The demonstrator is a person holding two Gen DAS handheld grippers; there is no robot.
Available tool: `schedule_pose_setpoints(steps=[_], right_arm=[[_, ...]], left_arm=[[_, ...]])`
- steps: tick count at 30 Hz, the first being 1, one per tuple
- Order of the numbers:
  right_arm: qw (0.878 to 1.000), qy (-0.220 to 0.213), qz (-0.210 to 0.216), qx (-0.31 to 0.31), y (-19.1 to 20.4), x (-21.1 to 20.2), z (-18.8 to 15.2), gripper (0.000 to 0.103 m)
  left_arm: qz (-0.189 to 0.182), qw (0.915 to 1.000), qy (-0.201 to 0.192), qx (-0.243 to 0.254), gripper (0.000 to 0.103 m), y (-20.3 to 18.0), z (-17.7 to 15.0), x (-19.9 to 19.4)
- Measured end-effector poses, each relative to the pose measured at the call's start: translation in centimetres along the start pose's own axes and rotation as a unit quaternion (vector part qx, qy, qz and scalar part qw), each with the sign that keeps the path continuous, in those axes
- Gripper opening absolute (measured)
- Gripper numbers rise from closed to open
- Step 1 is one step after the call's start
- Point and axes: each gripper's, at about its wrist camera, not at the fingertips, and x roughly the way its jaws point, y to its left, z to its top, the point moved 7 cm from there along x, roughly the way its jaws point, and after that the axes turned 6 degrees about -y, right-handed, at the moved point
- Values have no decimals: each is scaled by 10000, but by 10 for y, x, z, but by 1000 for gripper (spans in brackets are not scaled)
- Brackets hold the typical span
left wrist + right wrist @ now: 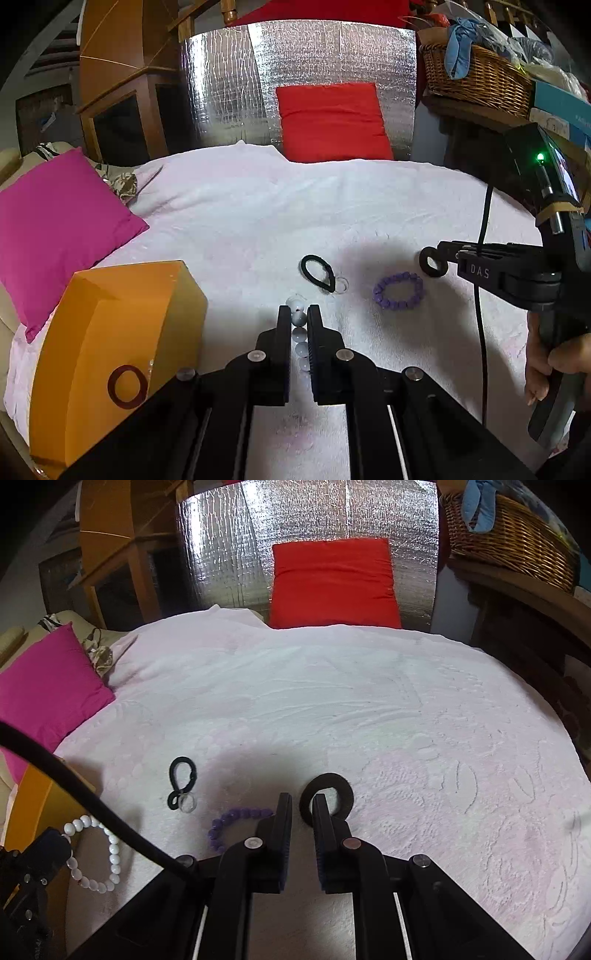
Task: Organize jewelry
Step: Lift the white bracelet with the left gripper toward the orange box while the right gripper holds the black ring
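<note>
My left gripper (pixel 298 314) is shut on a white bead bracelet (pixel 298 318), which also shows hanging in the right wrist view (pixel 110 849). An orange box (pixel 122 332) with a dark red ring (pixel 127 386) inside stands to its left. My right gripper (pixel 302 803) is shut on a dark brown ring (pixel 327 780), which also shows in the left wrist view (pixel 431 261). A purple bead bracelet (pixel 398 290) and a black hair tie (pixel 317 272) with a small clear ring (pixel 341 285) lie on the white bedspread (pixel 258 221).
A pink cushion (pixel 55 225) lies at the left and a red cushion (pixel 332 122) at the back against a silver foil panel (pixel 229 81). A wicker basket (pixel 476 77) stands on a shelf at the right.
</note>
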Motion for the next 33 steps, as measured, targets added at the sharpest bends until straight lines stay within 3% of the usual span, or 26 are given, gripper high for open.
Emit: schedule_pose_setpoints(steps=[10, 18, 25, 33], right_arm=[[9999, -26, 111, -29, 12, -7, -2, 13], [9997, -83, 244, 13, 22, -15, -1, 12], [9975, -173, 655, 215, 43, -30, 4, 12], [9897, -362, 1336, 372, 82, -53, 10, 13]], left_arm=[[60, 9999, -79, -108, 9, 7, 2, -10], [-96, 9988, -226, -433, 9, 20, 7, -30], [-232, 9943, -580, -869, 8, 46, 18, -68], [12, 9894, -923, -1125, 8, 82, 20, -101]])
